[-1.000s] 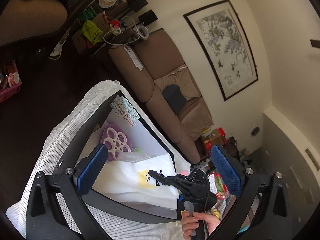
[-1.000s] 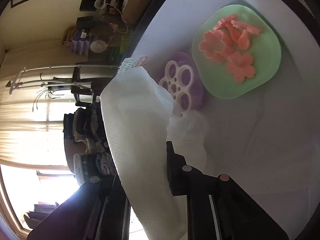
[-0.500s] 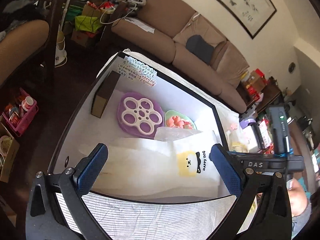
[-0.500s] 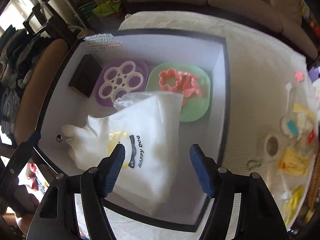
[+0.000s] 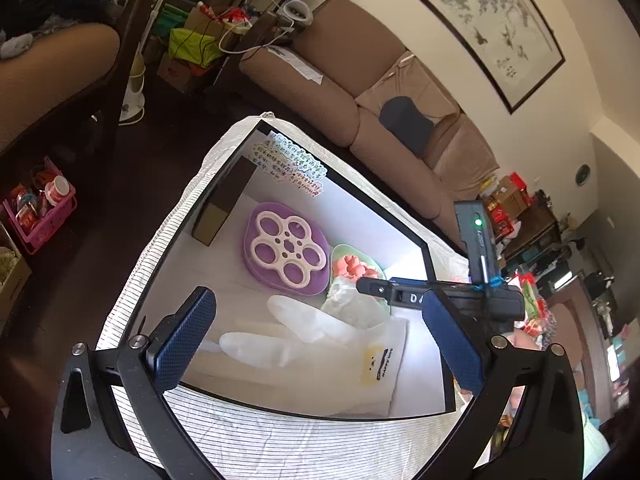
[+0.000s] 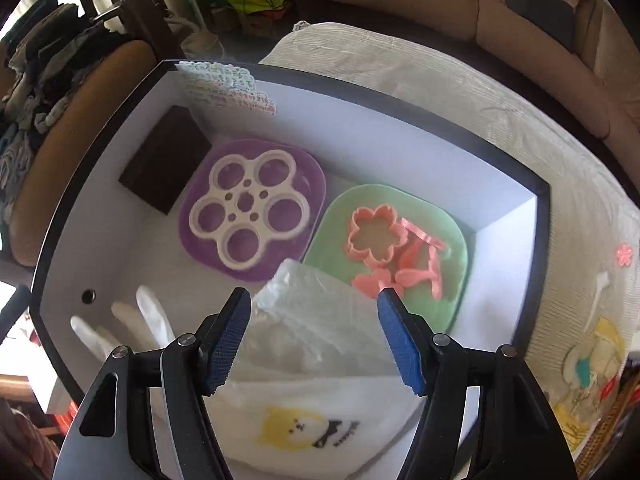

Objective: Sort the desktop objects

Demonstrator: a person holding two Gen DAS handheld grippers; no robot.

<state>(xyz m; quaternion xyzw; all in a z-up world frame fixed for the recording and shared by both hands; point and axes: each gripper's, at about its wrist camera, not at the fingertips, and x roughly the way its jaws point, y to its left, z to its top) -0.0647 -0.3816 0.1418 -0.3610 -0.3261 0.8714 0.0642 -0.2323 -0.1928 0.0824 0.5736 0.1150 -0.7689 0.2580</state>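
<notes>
Right wrist view alone shows pink cutters [image 6: 390,246] clearly, perhaps flower-shaped; both hand-held grippers [image 6: 314,338] [image 5: 316,344] gape, empty.

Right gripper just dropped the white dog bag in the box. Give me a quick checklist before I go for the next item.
1. Right gripper open, nothing between the pads after the jaws just opened: ok.
2. White bag lying inside the box, free of the gripper: ok.
3. Left gripper open and empty: ok.
4. Green plate with pink cutters undisturbed, though the crinkled clear plastic overlaps its near edge: ok.
5. Purple plate and brown block lying flat in the box: ok.
6. Next item outside the box picked out: cannot tell; the clutter at the right edge is blurred.
</notes>
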